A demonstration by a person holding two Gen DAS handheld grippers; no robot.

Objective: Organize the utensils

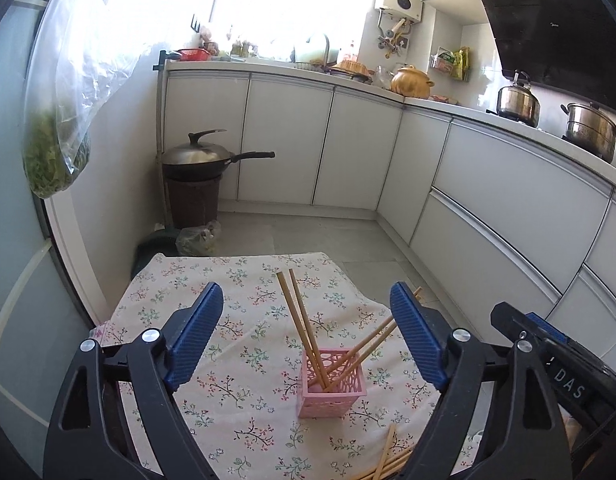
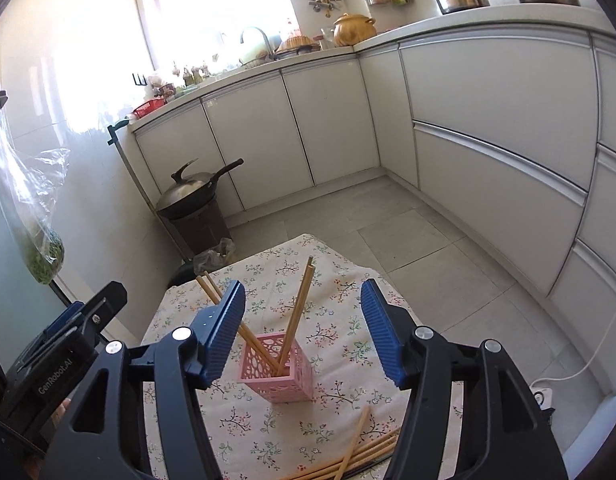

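My table [image 2: 268, 264] is covered by a floral cloth [image 1: 236, 360]. A pink holder [image 1: 332, 386] stands upright on the cloth near its middle, with chopsticks [image 1: 304, 328] leaning out of it. Loose chopsticks [image 2: 360, 454] lie in a crossed heap on the cloth at the near edge, apart from the holder.

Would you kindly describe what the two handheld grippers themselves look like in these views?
Both the left gripper and the right gripper have black plastic frames with triangular cut-outs and silver round bolts. Their fingers carry ribbed blue pads. White lettering, "GenRobot.AI", marks the left gripper's black body in the right wrist view.
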